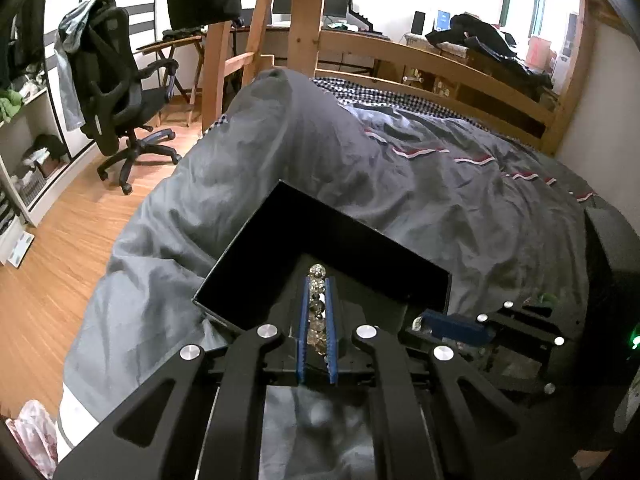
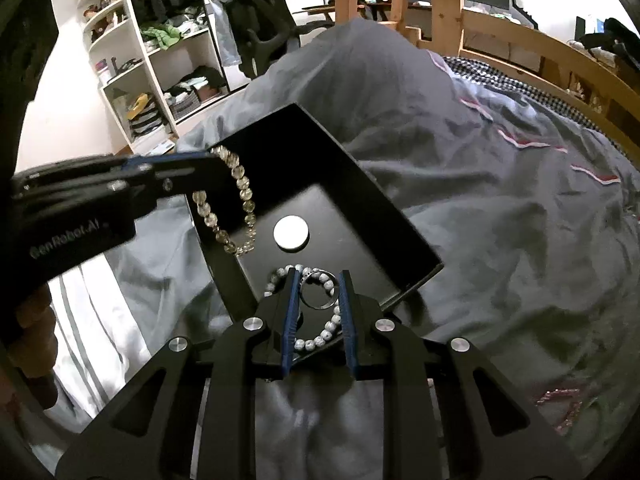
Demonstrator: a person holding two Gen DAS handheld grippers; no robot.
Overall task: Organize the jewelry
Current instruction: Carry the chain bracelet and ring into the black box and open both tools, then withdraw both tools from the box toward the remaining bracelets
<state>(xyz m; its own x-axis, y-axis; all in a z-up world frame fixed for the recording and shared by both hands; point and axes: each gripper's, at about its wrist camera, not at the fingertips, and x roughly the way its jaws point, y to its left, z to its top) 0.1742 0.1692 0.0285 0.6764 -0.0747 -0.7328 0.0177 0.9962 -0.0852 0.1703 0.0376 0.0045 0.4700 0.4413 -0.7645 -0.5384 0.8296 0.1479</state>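
Observation:
A black open box [image 2: 400,216] lies on the grey duvet; it also shows in the left wrist view [image 1: 256,264]. My left gripper [image 1: 318,280] is shut on a clear amber bead bracelet [image 1: 316,304]; in the right wrist view that bracelet [image 2: 240,184] hangs from it over the box's left side. My right gripper [image 2: 319,276] is shut on a silver ring [image 2: 320,290] at the box's near edge. A white-grey bead bracelet [image 2: 320,336] lies in the box under the ring. A white round disc [image 2: 291,233] sits on the box floor.
The grey duvet [image 2: 480,240] covers the bed, with a wooden bed frame [image 1: 460,68] behind. An office chair [image 1: 120,80] and white shelves [image 2: 160,80] stand to the left on the wood floor [image 1: 60,260].

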